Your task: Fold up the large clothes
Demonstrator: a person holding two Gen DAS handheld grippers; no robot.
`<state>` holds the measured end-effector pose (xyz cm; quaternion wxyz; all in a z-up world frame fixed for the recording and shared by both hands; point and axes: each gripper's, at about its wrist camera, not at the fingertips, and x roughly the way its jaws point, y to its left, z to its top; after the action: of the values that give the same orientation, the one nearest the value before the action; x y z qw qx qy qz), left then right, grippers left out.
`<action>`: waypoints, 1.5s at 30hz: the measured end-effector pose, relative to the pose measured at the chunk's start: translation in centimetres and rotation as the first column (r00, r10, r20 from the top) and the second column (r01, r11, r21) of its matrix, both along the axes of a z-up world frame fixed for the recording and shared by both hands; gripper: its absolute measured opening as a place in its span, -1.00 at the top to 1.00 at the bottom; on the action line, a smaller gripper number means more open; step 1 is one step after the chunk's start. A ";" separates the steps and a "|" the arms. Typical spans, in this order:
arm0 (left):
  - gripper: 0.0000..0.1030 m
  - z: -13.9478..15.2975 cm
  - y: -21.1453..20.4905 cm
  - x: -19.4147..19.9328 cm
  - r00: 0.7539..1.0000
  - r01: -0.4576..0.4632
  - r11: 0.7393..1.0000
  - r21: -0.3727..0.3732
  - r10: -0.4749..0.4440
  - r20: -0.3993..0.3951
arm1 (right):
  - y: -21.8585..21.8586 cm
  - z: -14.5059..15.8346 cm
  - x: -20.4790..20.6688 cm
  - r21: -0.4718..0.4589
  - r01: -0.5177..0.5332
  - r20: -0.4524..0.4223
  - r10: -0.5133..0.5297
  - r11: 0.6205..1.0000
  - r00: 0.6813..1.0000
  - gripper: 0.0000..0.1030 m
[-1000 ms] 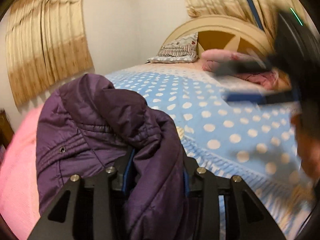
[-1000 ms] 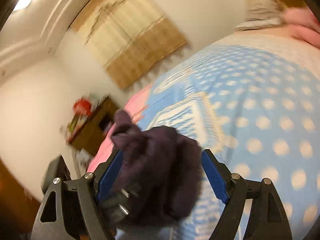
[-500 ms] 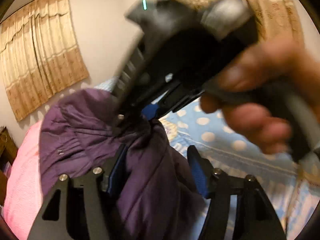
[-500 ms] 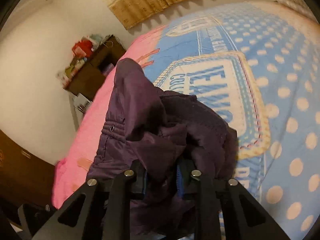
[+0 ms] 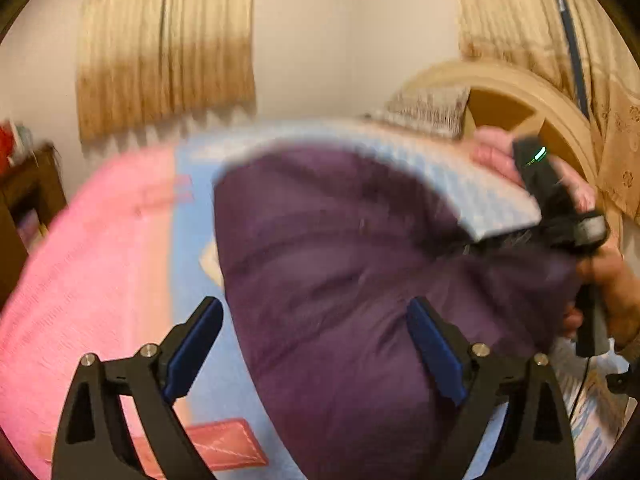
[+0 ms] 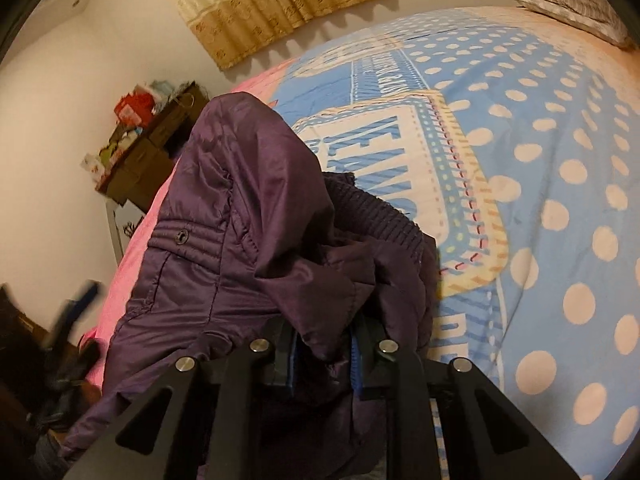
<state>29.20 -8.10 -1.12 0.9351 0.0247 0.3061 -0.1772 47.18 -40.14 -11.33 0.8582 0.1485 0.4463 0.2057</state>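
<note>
Purple jacket [image 6: 248, 216] lies bunched on the bed [image 6: 560, 140], over the blue dotted cover near its pink edge. Right claw [image 6: 322, 354] is clamped narrow on a jacket fold. Left claw [image 5: 316, 344] spread wide, jaws just been opening, pads off the fabric, jacket bulk in front between them. Left view blurred.

a bed [image 6: 560, 208] fills the right and centre of the right wrist view, covered by a blue bedspread [image 6: 532, 128] with pale polka dots and a lettered panel. a pink blanket [image 5: 80, 264] lies along its left side. a purple padded jacket [image 6: 248, 216] lies bunched at lower centre. a patterned pillow [image 6: 580, 8] sits at upper right.
</note>
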 end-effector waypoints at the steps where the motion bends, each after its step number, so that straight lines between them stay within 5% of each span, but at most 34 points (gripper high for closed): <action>1: -0.95 -0.9 -0.2 0.0 1.000 0.010 1.000 -0.007 -0.010 -0.026 | -0.1 -0.4 -0.2 0.006 0.007 -0.001 -0.007 1.000 1.000 0.65; 5: -1.00 -2.8 -0.6 1.4 0.994 -0.006 0.998 -0.058 -0.001 -0.111 | -0.9 -1.8 -0.6 0.051 0.019 0.003 -0.019 0.999 1.000 0.65; 13: -1.00 -2.2 -1.8 0.8 0.995 -0.024 1.000 0.010 0.025 -0.101 | -2.2 -2.7 -1.1 0.149 0.044 0.024 -0.048 0.988 0.999 0.58; 16: -1.00 -2.3 -1.9 0.7 0.993 -0.040 0.999 0.033 0.043 -0.113 | -2.8 0.2 -2.1 0.141 0.140 -0.005 -0.140 0.980 0.990 0.33; 19: -1.00 -2.8 -2.4 0.8 0.990 -0.063 0.998 0.030 0.067 -0.122 | -2.1 7.0 -6.2 0.080 0.287 0.191 -0.298 0.954 0.935 0.15; 22: -1.00 -3.0 -2.6 0.5 0.990 -0.080 0.996 0.035 0.083 -0.112 | 1.1 11.8 -9.4 0.193 0.220 0.306 -0.271 0.956 0.913 -0.39; 24: -1.00 -3.3 -2.4 0.3 0.989 -0.084 0.996 0.029 0.087 -0.116 | 4.4 13.1 -10.4 0.249 0.123 0.345 -0.207 0.961 0.916 -0.46; 26: -1.00 -3.2 -1.9 0.3 0.988 -0.084 0.996 0.001 0.083 -0.127 | 6.7 12.4 -10.1 0.278 0.076 0.326 -0.168 0.958 0.930 -0.46; 29: -1.00 -2.2 0.2 -0.7 0.990 -0.101 0.991 -0.085 0.092 -0.103 | 7.7 7.6 -7.7 0.282 0.142 0.206 -0.204 0.949 0.957 -0.46; 33: -1.00 -0.3 2.9 -2.5 0.987 -0.156 0.980 -0.125 0.159 0.013 | 4.0 1.4 -6.1 0.265 0.277 0.142 -0.322 0.924 0.936 -0.43; 37: -1.00 -1.7 2.6 0.9 0.977 -0.190 0.980 -0.054 0.184 -0.104 | 3.5 -1.0 -6.0 0.187 0.233 0.236 -0.273 0.955 0.932 -0.43; 41: -1.00 -3.3 2.4 2.8 0.969 -0.167 0.981 -0.099 0.144 -0.203 | 3.5 -1.1 -5.6 0.177 0.224 0.241 -0.262 0.959 0.934 -0.42; 45: -1.00 -4.5 3.0 3.3 0.963 -0.161 0.975 -0.151 0.122 -0.242 | 4.3 -0.2 -7.1 0.014 0.267 0.356 -0.255 0.963 0.899 -0.42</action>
<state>32.49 -5.06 -5.61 0.9020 -0.0976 0.3976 -0.1368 40.06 -35.86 -11.52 0.9467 0.1525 0.2638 0.1044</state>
